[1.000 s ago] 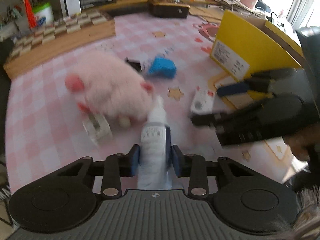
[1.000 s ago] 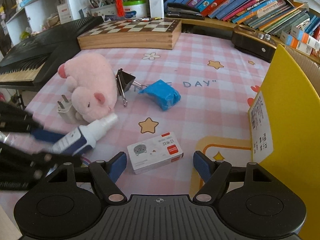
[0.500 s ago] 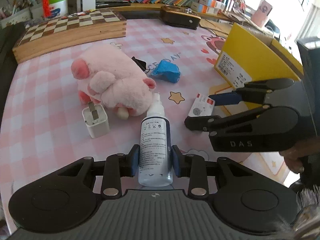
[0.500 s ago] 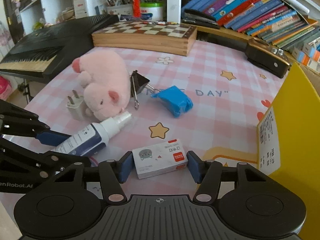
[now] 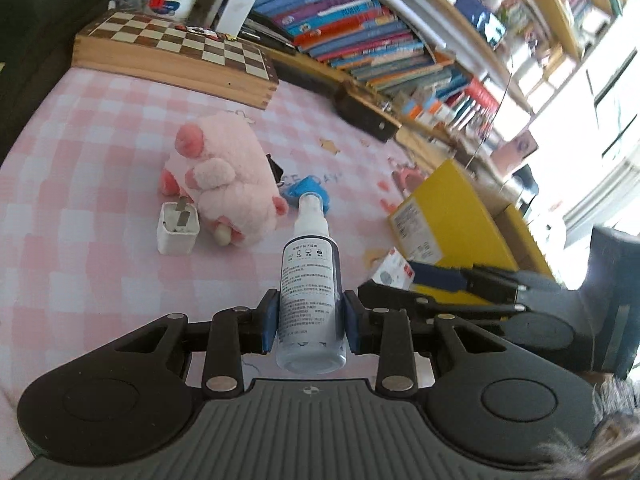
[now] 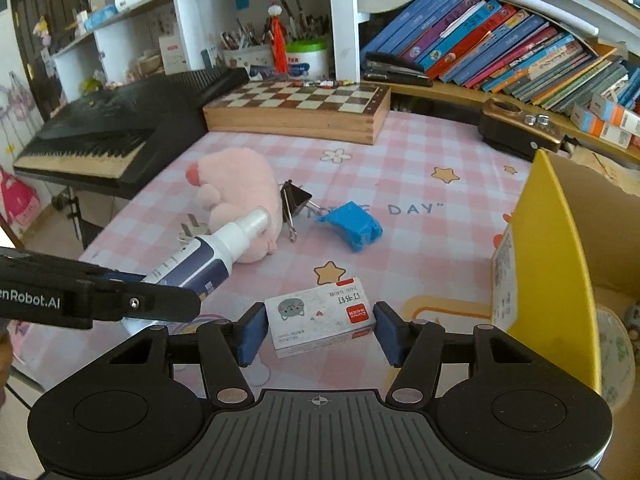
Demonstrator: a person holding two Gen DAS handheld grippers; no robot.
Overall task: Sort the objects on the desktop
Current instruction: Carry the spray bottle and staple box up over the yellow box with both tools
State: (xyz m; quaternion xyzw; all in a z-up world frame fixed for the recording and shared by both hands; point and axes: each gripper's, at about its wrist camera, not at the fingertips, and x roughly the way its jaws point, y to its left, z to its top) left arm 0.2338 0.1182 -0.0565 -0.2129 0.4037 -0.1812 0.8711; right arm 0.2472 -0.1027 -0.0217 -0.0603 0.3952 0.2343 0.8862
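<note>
My left gripper (image 5: 310,322) is shut on a white and dark blue spray bottle (image 5: 310,276) and holds it lifted above the pink checked table; the bottle also shows in the right wrist view (image 6: 208,254). My right gripper (image 6: 320,334) has closed in around a white staple box (image 6: 320,318), its blue pads at the box's two ends. A pink plush pig (image 5: 224,190), a white plug adapter (image 5: 178,229), a black binder clip (image 6: 294,202) and a blue object (image 6: 352,226) lie on the table.
A yellow cardboard box (image 6: 556,264) stands open at the right. A wooden chessboard box (image 6: 300,114) lies at the back, a black keyboard (image 6: 104,136) at the left, and a dark case (image 6: 516,132) and bookshelves behind.
My left gripper has lifted the spray bottle and tilted upward. My right gripper has moved forward and closed from wide open onto the staple box.
</note>
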